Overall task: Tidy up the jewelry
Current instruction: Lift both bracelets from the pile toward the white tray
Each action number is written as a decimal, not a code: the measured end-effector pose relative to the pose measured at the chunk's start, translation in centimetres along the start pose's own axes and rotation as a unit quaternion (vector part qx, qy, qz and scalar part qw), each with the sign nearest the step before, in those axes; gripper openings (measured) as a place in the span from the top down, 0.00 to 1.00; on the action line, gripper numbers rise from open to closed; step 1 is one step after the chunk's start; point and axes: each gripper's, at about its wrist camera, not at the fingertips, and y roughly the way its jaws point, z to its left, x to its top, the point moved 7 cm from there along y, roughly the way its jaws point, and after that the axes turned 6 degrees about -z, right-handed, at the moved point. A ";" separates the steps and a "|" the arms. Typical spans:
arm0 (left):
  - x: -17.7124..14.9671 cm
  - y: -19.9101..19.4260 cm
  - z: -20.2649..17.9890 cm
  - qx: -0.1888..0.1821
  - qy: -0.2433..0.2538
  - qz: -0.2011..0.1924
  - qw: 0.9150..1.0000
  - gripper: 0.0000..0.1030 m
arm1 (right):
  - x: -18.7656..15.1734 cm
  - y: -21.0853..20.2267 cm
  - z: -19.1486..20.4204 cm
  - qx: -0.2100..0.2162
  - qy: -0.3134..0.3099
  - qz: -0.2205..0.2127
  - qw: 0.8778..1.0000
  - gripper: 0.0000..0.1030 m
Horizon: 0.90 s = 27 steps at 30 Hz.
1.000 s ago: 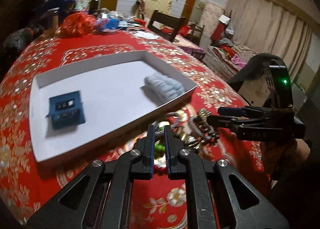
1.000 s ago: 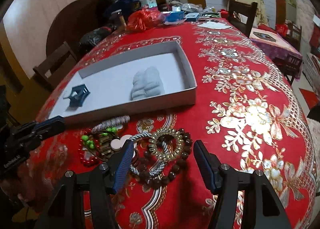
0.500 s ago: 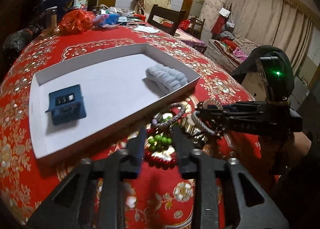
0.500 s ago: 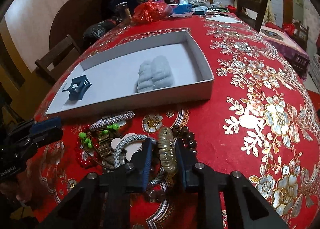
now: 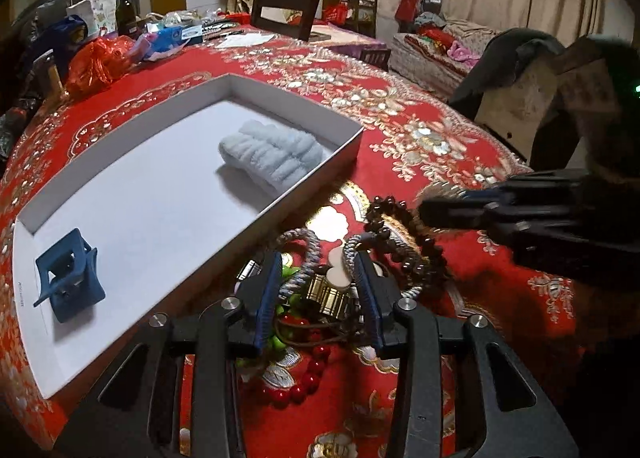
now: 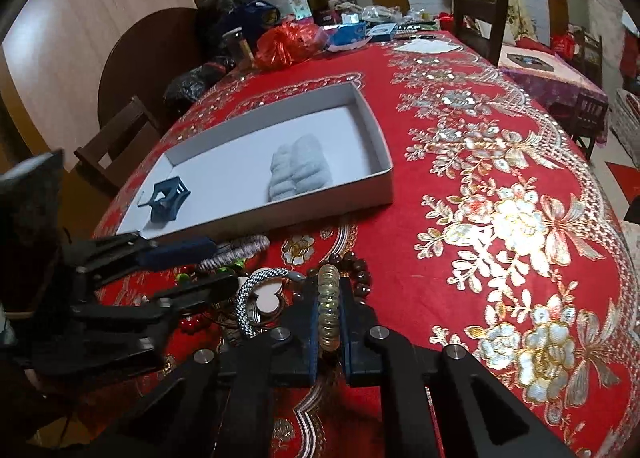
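Left wrist view: left gripper (image 5: 318, 290) jaws spread wide over the jewelry pile (image 5: 352, 270) beside the white tray (image 5: 316, 178), gripping nothing. Blue hair clip (image 5: 68, 274) and pale scrunchie (image 5: 272, 154) lie in the tray.

Right wrist view: right gripper (image 6: 329, 318) clamps a pale yellow bracelet (image 6: 329, 306) edge-on, over the pile.

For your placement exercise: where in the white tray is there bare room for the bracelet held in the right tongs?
The white tray has a bare floor between the blue hair clip and the pale scrunchie, and beyond the scrunchie toward the far corner. The bracelet pile in front of the tray is crowded.
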 end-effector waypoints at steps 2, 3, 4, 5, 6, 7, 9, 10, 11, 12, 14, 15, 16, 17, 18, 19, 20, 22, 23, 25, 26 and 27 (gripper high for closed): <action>0.0 0.2 0.7 0.007 -0.015 0.001 1.000 0.86 | 0.1 -0.3 0.0 0.000 -0.001 -0.003 1.000 0.92; 0.1 0.0 1.0 0.004 -0.026 -0.002 1.000 0.88 | 0.1 -0.4 0.0 0.000 -0.002 -0.004 1.000 0.92; 0.2 -0.4 1.3 0.003 -0.035 -0.010 0.999 0.92 | 0.2 -0.4 0.0 -0.001 -0.003 -0.005 1.000 0.92; 0.5 -0.9 1.5 0.004 -0.039 -0.018 0.999 0.92 | 0.2 -0.5 0.0 -0.005 -0.005 -0.005 1.000 0.92; 0.7 -1.4 1.7 0.004 -0.042 -0.025 0.999 0.92 | 0.3 -0.5 0.0 -0.006 -0.006 -0.006 1.000 0.92; 1.0 -2.2 1.9 0.003 -0.048 -0.036 0.998 0.93 | 0.4 -0.6 0.1 -0.007 -0.006 -0.007 1.000 0.92; 1.5 -3.8 2.5 -0.005 -0.063 -0.055 0.996 0.94 | 0.7 -0.9 0.3 -0.008 -0.009 -0.013 1.000 0.92; 1.8 -4.4 2.8 -0.010 -0.070 -0.064 0.995 0.94 | 0.7 -1.0 0.4 -0.008 -0.010 -0.015 1.000 0.92; 2.0 -5.1 3.2 -0.016 -0.081 -0.072 0.994 0.94 | 0.9 -1.2 0.5 -0.007 -0.011 -0.018 1.000 0.92; 2.2 -5.8 3.6 -0.020 -0.093 -0.079 0.992 0.94 | 1.0 -1.4 0.7 -0.007 -0.014 -0.020 1.000 0.92; 2.4 -6.7 4.4 -0.026 -0.113 -0.087 0.989 0.94 | 1.1 -1.6 0.9 -0.009 -0.016 -0.022 1.000 0.92; 2.3 -7.0 4.6 -0.025 -0.115 -0.089 0.989 0.94 | 1.1 -1.6 0.9 -0.011 -0.016 -0.022 1.000 0.92; 2.3 -7.0 4.4 -0.023 -0.108 -0.086 0.990 0.94 | 1.1 -1.6 1.0 -0.012 -0.016 -0.023 1.000 0.92; 2.2 -6.7 4.0 -0.022 -0.096 -0.079 0.992 0.94 | 1.1 -1.7 1.0 -0.013 -0.016 -0.023 1.000 0.92; 2.0 -6.2 3.4 -0.019 -0.081 -0.071 0.994 0.94 | 1.1 -1.7 1.0 -0.014 -0.015 -0.023 1.000 0.92; 1.9 -5.9 3.0 -0.020 -0.073 -0.066 0.995 0.91 | 1.1 -1.7 1.0 -0.015 -0.014 -0.022 1.000 0.92; 1.7 -5.5 2.5 -0.022 -0.065 -0.059 0.996 0.83 | 1.1 -1.7 1.1 -0.015 -0.014 -0.021 1.000 0.92; 1.2 -4.5 1.6 -0.018 -0.046 -0.043 0.998 0.57 | 1.0 -1.6 1.3 -0.015 -0.017 -0.019 1.000 0.92; 1.0 -4.1 1.2 -0.015 -0.036 -0.041 0.998 0.52 | 0.9 -1.6 1.3 -0.017 -0.020 -0.018 1.000 0.92; 0.6 -3.4 0.6 -0.004 -0.014 -0.036 0.999 0.52 | 0.7 -1.5 1.3 -0.017 -0.021 -0.014 1.000 0.92; 0.4 -3.1 0.5 0.001 -0.008 -0.033 0.999 0.52 | 0.6 -1.4 1.3 -0.018 -0.021 -0.013 1.000 0.92; 0.3 -2.8 0.5 0.003 -0.005 -0.031 1.000 0.52 | 0.5 -1.4 1.2 -0.018 -0.021 -0.011 1.000 0.92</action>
